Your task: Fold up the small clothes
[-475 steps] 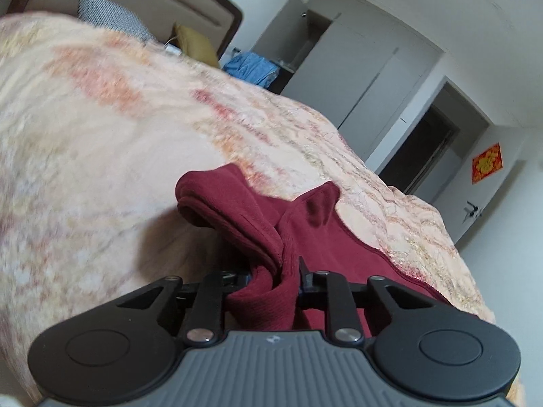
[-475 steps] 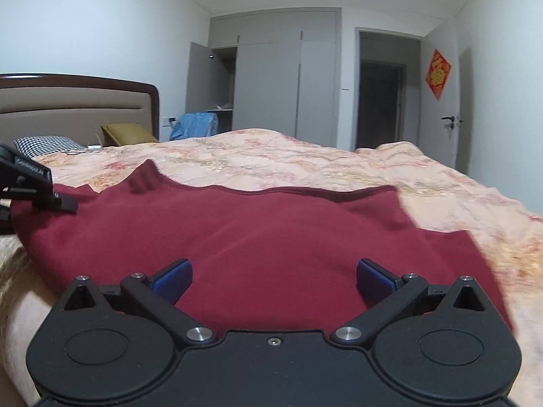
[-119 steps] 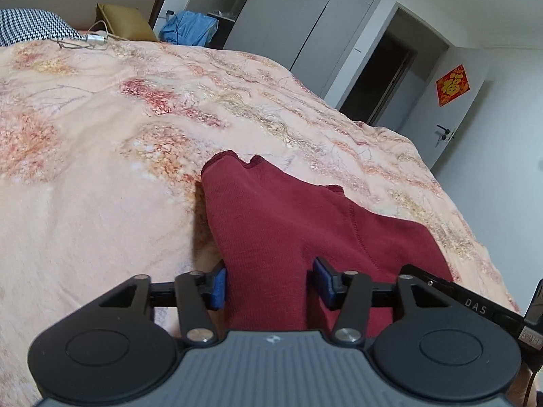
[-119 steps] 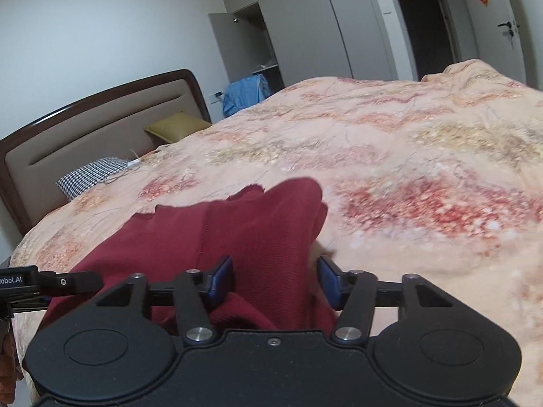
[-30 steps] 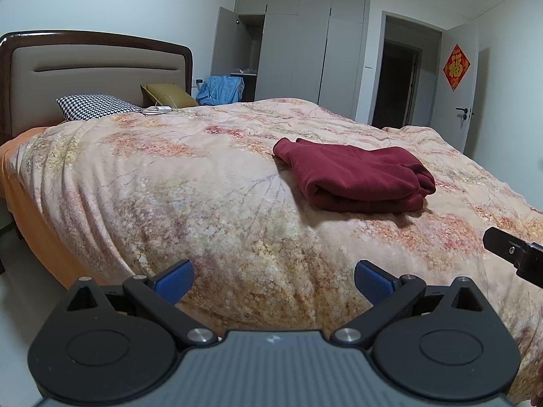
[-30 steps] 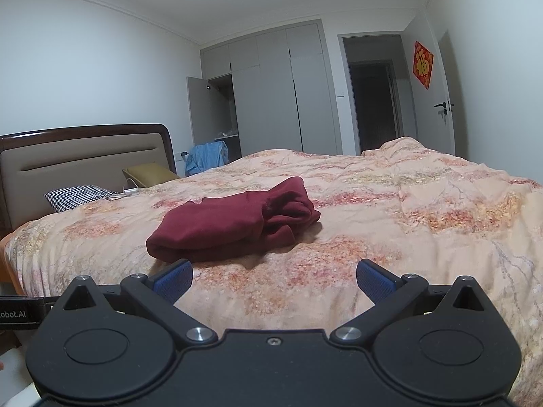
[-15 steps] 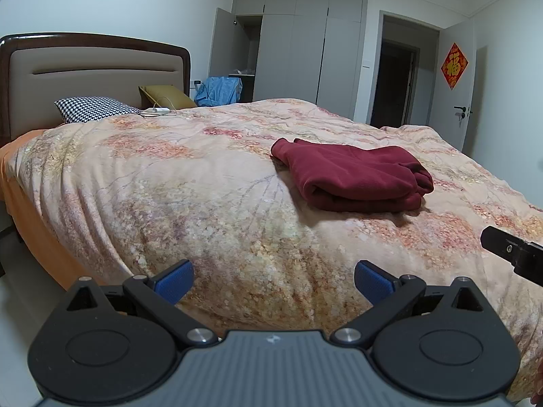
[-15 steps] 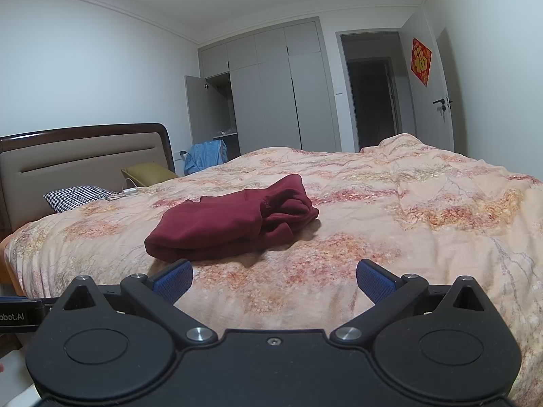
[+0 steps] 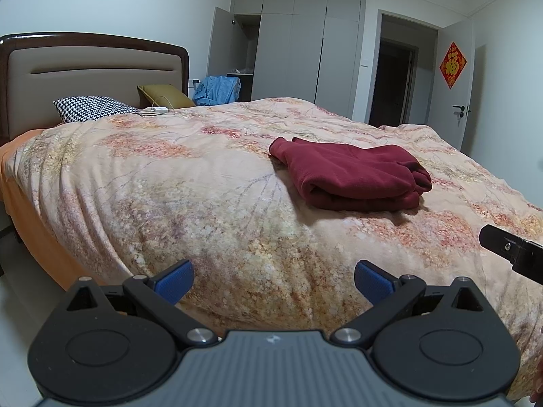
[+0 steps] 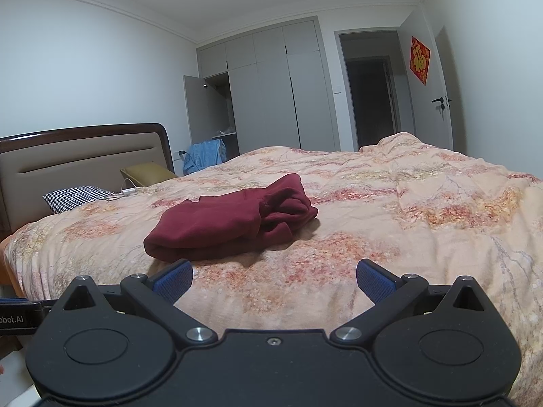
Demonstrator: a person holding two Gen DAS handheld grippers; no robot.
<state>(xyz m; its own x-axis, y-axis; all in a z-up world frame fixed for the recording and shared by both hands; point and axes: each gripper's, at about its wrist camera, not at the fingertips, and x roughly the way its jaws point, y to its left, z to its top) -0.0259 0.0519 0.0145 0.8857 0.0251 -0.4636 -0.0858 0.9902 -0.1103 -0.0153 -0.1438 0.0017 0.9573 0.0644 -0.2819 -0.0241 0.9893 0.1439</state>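
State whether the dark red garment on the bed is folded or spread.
Folded: the dark red garment lies as a compact layered bundle on the quilt.

the left gripper (image 9: 274, 279) is held level with its jaws spread wide, blue pads (image 9: 173, 279) far apart and nothing between them. the right gripper (image 10: 274, 279) is in the same pose, jaws wide apart, blue pads (image 10: 375, 280) bare and empty. in the left wrist view a black part of the right gripper shows at the right edge, and in the right wrist view a black part of the left gripper shows at the left edge.
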